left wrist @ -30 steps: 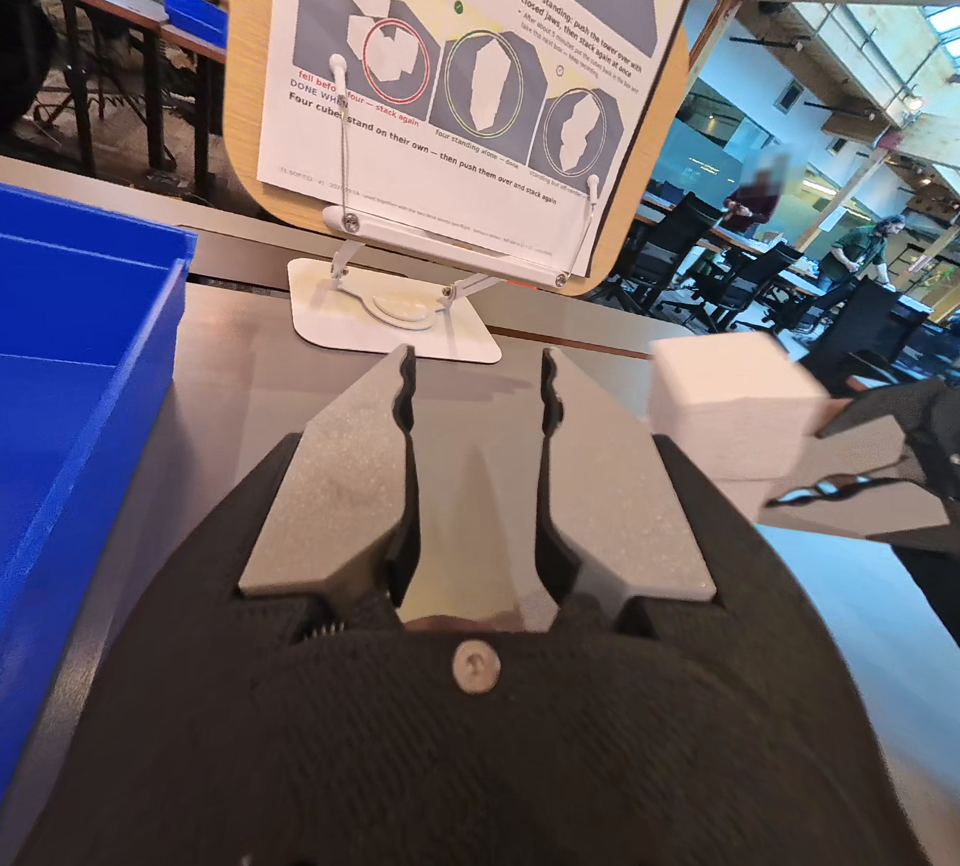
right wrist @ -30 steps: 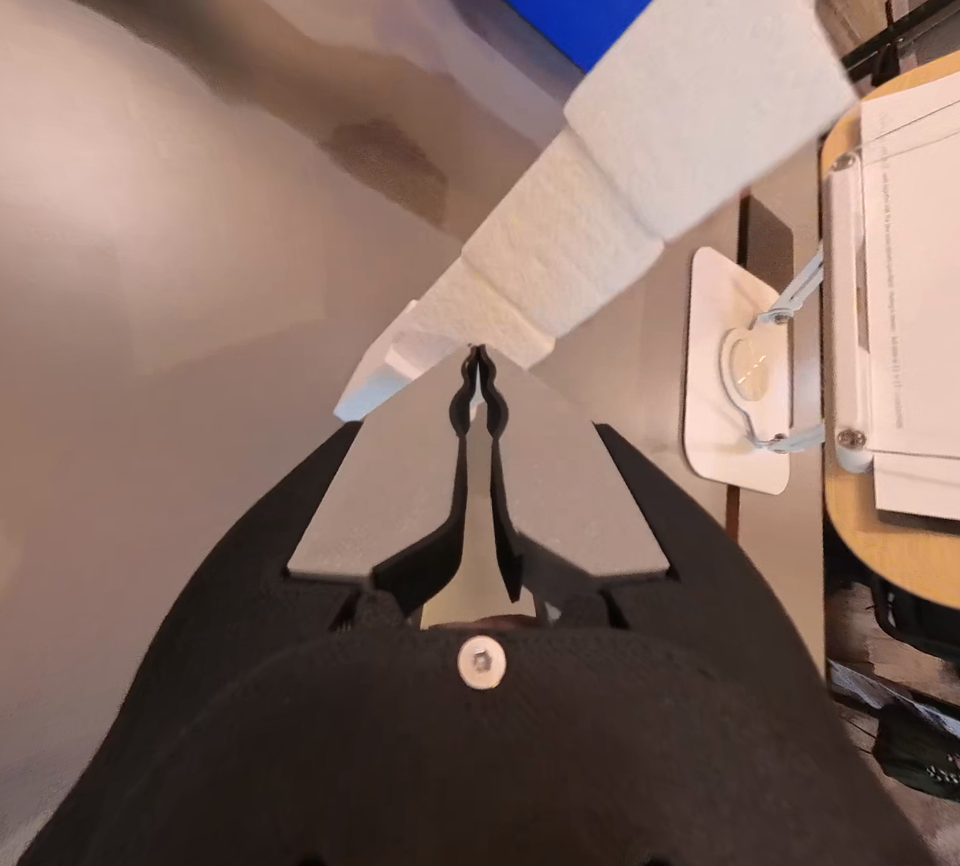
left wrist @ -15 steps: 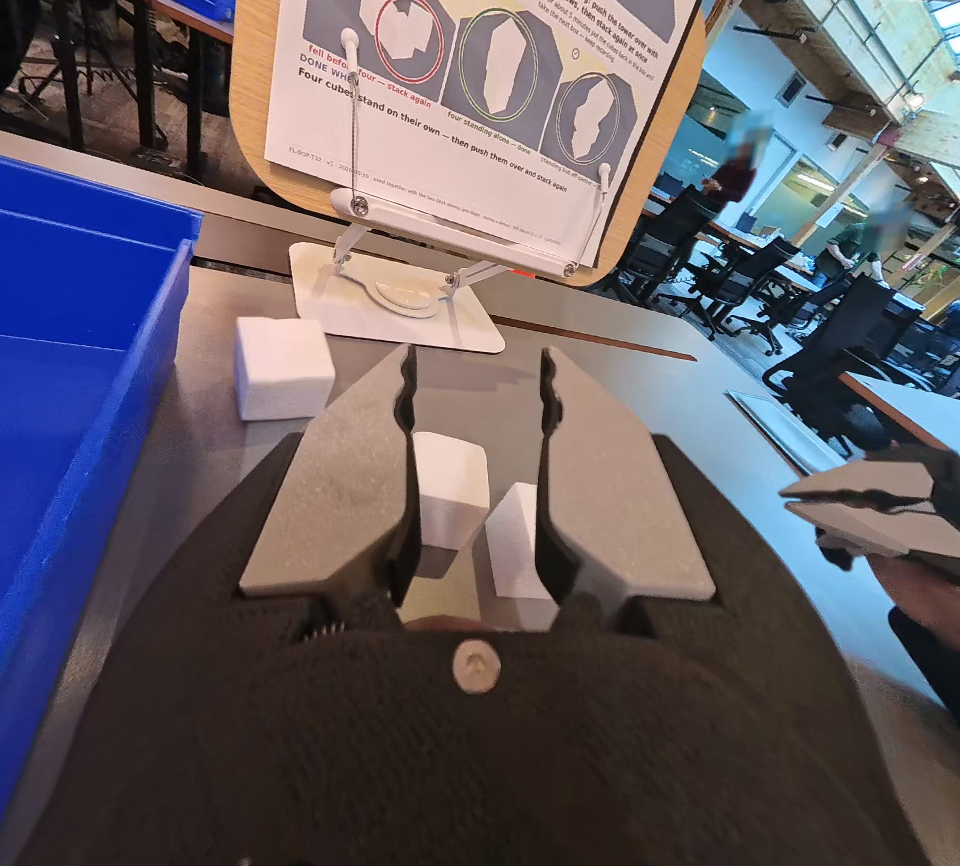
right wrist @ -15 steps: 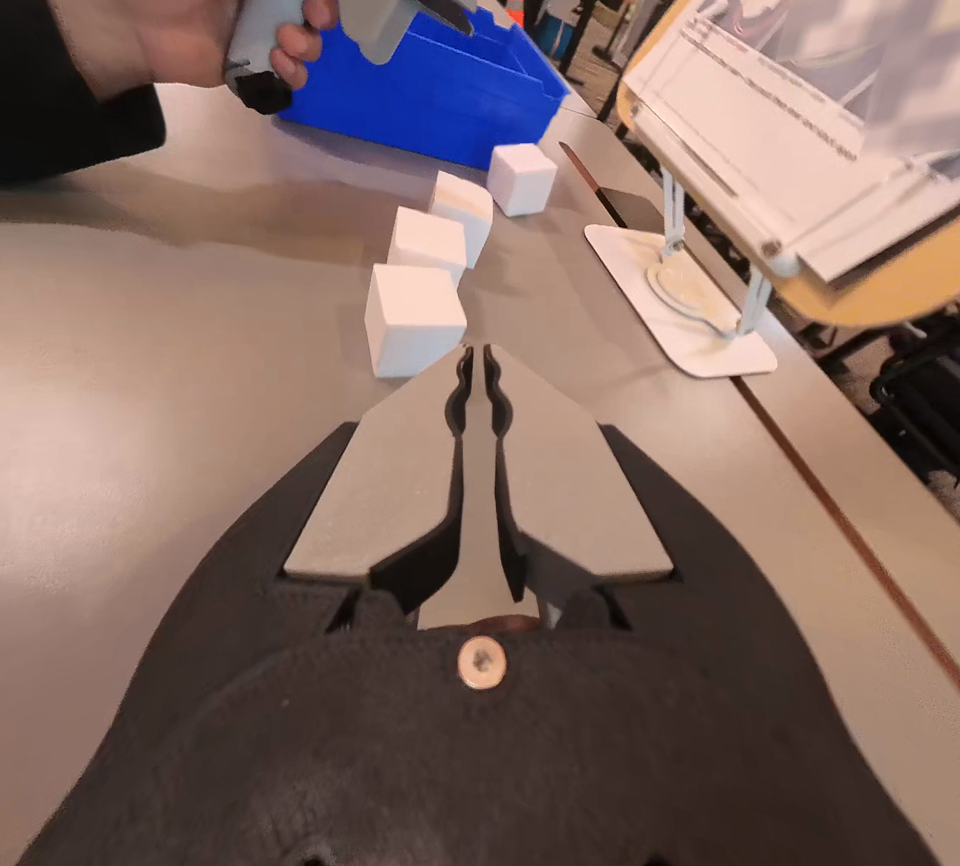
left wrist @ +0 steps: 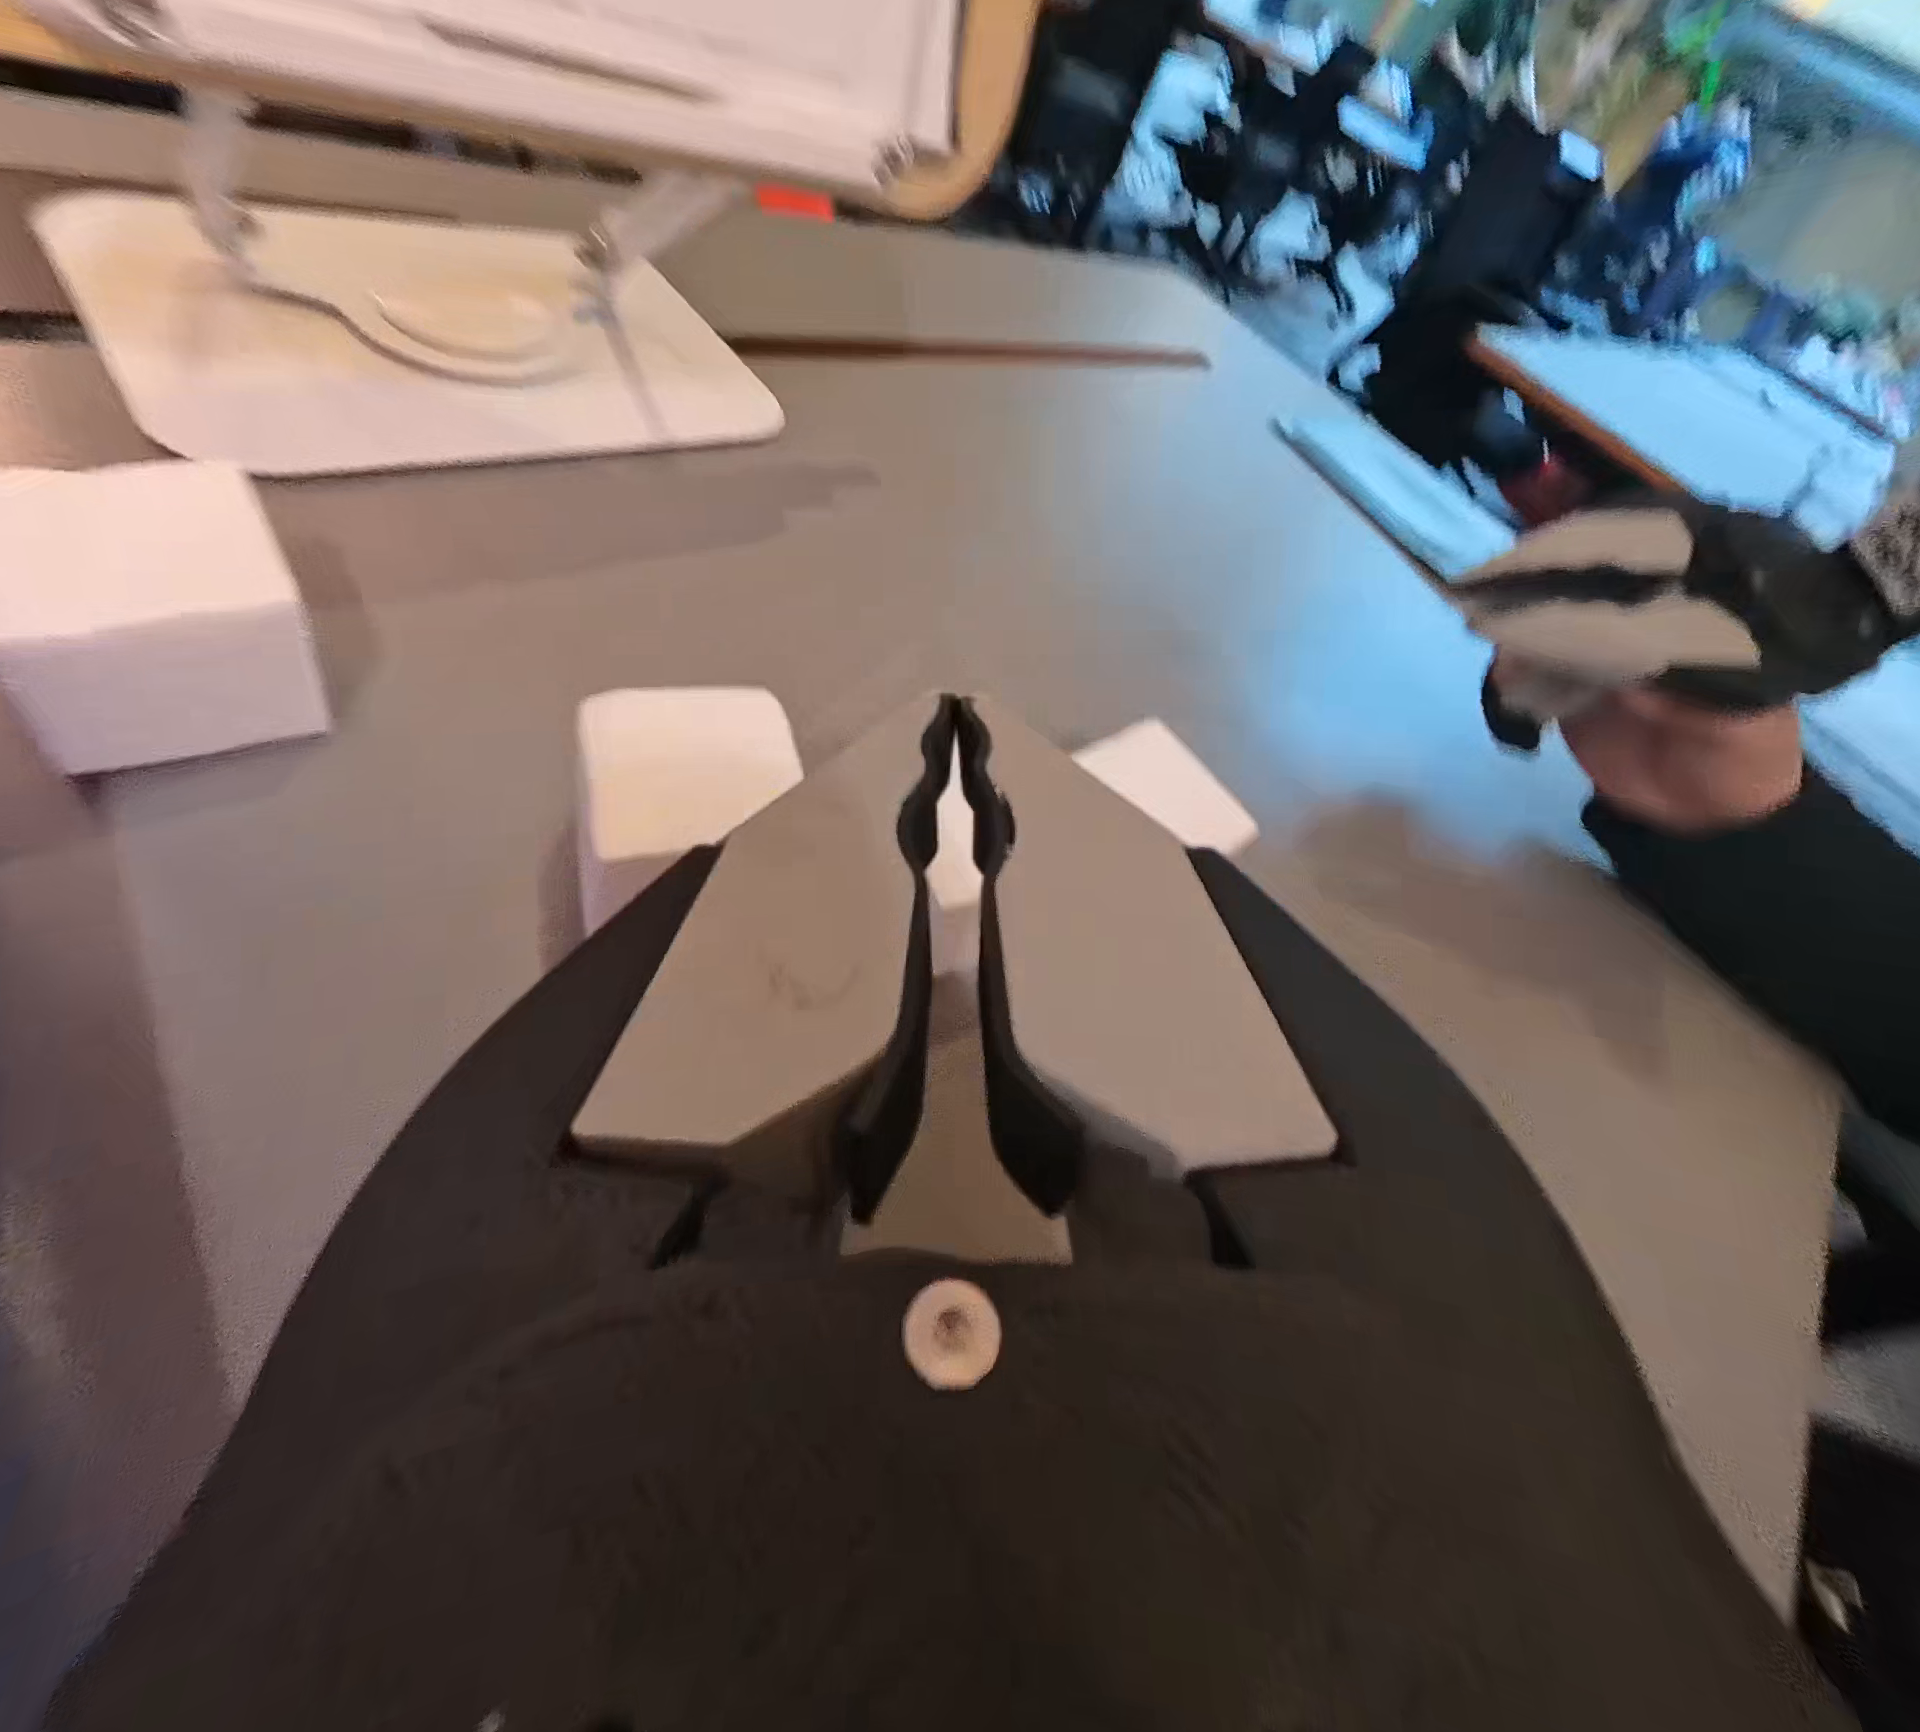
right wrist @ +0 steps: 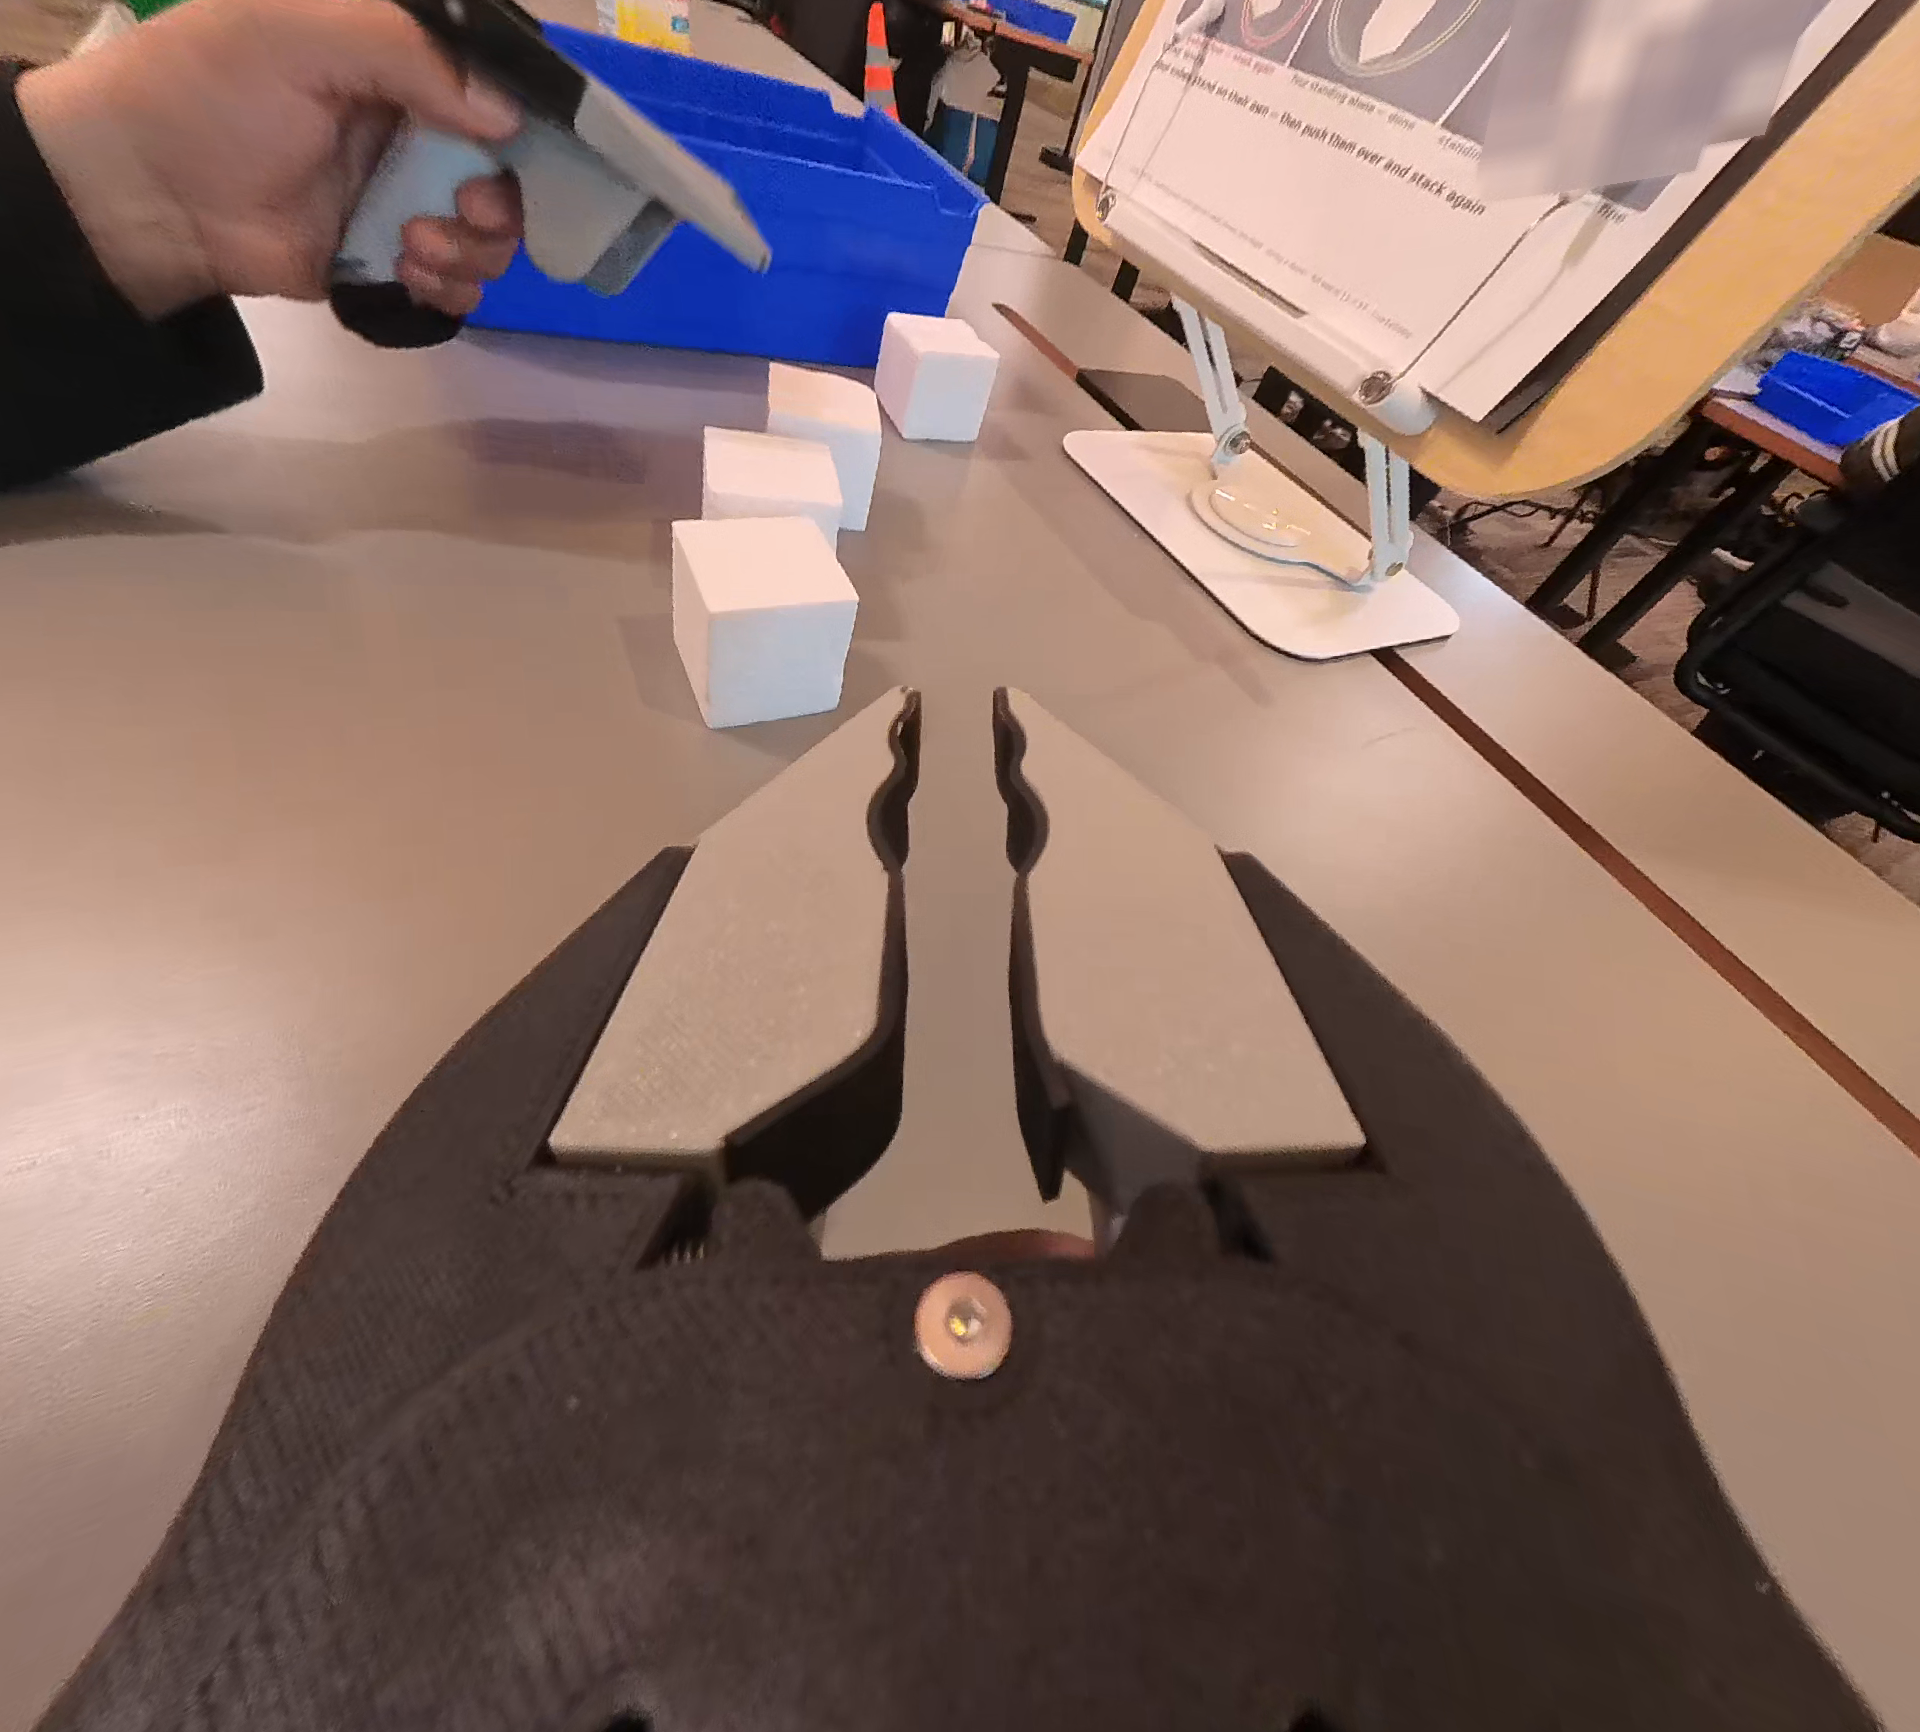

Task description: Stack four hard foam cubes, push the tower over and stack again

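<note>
Cubes (right wrist: 764, 612) lie toppled at eleven o'clock on grey table (right wrist: 312, 799); office behind seems blurred. Left gripper (left wrist: 957, 714) closed, empty; right gripper (right wrist: 956, 708) slightly parted, empty.

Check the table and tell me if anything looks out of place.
Nothing looks damaged or spilled. The four white foam cubes are not stacked: they lie in a loose line on the grey table, from the nearest cube to the farthest cube by the blue bin. One middle cube looks tipped against its neighbour.
</note>
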{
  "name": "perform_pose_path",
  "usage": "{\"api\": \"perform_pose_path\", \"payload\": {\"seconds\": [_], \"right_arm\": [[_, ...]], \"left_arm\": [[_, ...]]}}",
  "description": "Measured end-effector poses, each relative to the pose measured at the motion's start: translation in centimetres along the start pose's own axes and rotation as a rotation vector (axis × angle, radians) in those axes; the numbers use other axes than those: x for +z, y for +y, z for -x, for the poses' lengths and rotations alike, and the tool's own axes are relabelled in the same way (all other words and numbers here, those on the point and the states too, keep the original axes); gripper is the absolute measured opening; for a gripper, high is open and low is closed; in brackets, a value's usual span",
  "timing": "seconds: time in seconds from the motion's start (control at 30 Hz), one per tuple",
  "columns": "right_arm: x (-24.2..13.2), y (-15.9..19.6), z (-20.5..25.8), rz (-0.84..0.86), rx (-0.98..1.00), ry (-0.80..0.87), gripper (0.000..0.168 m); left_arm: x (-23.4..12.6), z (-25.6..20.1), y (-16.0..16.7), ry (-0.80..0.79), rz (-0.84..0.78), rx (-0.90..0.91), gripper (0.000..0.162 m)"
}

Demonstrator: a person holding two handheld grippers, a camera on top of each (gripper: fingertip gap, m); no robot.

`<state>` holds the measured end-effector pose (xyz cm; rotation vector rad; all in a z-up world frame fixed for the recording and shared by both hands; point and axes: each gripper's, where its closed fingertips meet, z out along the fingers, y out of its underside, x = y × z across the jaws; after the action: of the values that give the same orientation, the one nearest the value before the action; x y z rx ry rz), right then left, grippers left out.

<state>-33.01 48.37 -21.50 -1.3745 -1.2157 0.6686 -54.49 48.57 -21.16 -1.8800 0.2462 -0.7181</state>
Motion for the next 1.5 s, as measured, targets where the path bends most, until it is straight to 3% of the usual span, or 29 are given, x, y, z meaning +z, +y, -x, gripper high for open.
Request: {"api": "perform_pose_path", "payload": {"seconds": [0.2,0.3,0.37,0.43,0.6,0.7,0.87,1.03,1.5], "right_arm": [[-0.5,-0.7,-0.4,-0.026,0.005,0.011,0.01],[-0.6,-0.9,-0.6,-0.036,0.015,0.012,0.009],[-0.5,-0.9,-0.6,-0.043,0.027,0.007,0.009],[-0.3,-1.0,-0.2,-0.042,0.028,-0.002,0.009],[-0.1,-1.0,0.2,-0.032,-0.017,0.016,0.008],[-0.1,-0.5,-0.1,-0.027,0.004,0.023,0.008],[0.5,0.8,-0.2,0.003,0.039,0.014,0.009],[0.9,1.2,0.1,0.022,0.019,0.016,0.009],[0.9,1.1,0.1,0.017,0.023,0.023,0.01]], "left_arm": [[0.0,-0.9,6.3,0.009,0.374,0.112,0.0],[-0.1,-3.5,8.7,0.172,0.484,0.08,0.0],[1.5,-1.4,9.9,0.03,0.552,0.106,0.0],[3.9,1.5,8.4,-0.234,0.475,0.205,0.0],[6.6,-0.4,4.4,-0.348,0.218,0.402,0.0],[6.1,-1.4,2.8,-0.336,0.125,0.4,0.003],[5.5,-0.2,2.9,-0.34,0.123,0.315,0.032],[5.7,-0.7,2.9,-0.273,0.105,0.251,0.034],[5.5,-0.5,2.9,-0.303,0.117,0.303,0.035]]}}
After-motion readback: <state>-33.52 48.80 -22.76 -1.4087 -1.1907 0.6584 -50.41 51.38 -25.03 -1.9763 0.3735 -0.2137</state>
